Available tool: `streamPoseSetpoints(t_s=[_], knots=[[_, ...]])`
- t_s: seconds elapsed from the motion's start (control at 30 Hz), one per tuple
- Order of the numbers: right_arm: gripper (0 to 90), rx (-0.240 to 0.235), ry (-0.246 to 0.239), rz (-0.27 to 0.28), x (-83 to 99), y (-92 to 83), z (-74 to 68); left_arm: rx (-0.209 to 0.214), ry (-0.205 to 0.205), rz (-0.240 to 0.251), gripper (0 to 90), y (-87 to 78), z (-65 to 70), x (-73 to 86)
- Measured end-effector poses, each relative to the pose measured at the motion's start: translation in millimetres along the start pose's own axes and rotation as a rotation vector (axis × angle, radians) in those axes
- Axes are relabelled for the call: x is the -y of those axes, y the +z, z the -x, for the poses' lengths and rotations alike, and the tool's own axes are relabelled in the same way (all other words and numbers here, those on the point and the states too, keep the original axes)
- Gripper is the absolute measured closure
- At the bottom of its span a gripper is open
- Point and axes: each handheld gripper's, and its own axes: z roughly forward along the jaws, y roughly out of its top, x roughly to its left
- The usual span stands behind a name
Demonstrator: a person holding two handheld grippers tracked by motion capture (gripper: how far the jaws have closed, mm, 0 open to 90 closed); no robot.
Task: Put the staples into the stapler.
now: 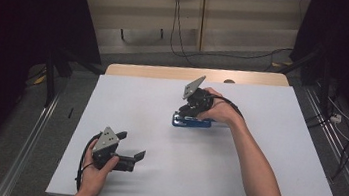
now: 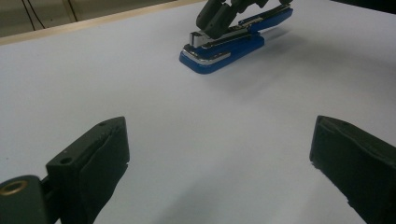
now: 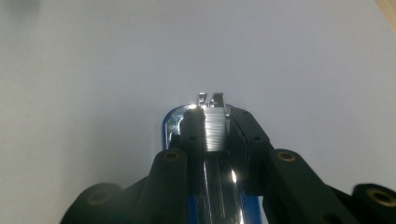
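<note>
Lying near the centre of the high view, a little right, the blue stapler [image 1: 190,122] rested on the white table [image 1: 266,154]. The right gripper [image 1: 188,114] came down on it, jaws narrow and clamped on the stapler's metal top from both sides. The left gripper [image 1: 132,145] sat at lower left, well apart, jaws wide with nothing between.

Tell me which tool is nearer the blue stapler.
Right. The right tool is clamped on the blue stapler; the left tool sits open, well apart from it, nearer the person.
</note>
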Motion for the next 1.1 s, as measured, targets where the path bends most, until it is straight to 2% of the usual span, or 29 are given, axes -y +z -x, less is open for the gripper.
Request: streamPoseSetpoints(t_s=[0.4,0.63,0.87,0.97,1.1], knots=[[73.1,0.007,0.030,0.013,0.8,-1.0,1.1,0.001,-0.005,0.001,4.9,0.1,-0.1,0.1],[67.0,0.015,0.095,0.015,1.9,-3.5,0.8,0.000,-0.004,0.001,4.9,0.6,-0.4,0.3],[55.1,0.062,0.161,0.052,4.2,-5.7,-1.3,-0.008,-0.008,0.003,4.9,0.0,-0.8,0.2],[42.6,0.089,0.207,0.060,6.3,-4.4,-3.8,-0.008,-0.009,0.005,4.9,0.4,-1.0,0.2],[34.1,0.106,0.246,0.078,8.7,-5.5,-5.6,-0.008,-0.013,0.006,4.8,-0.3,-0.7,0.0]])
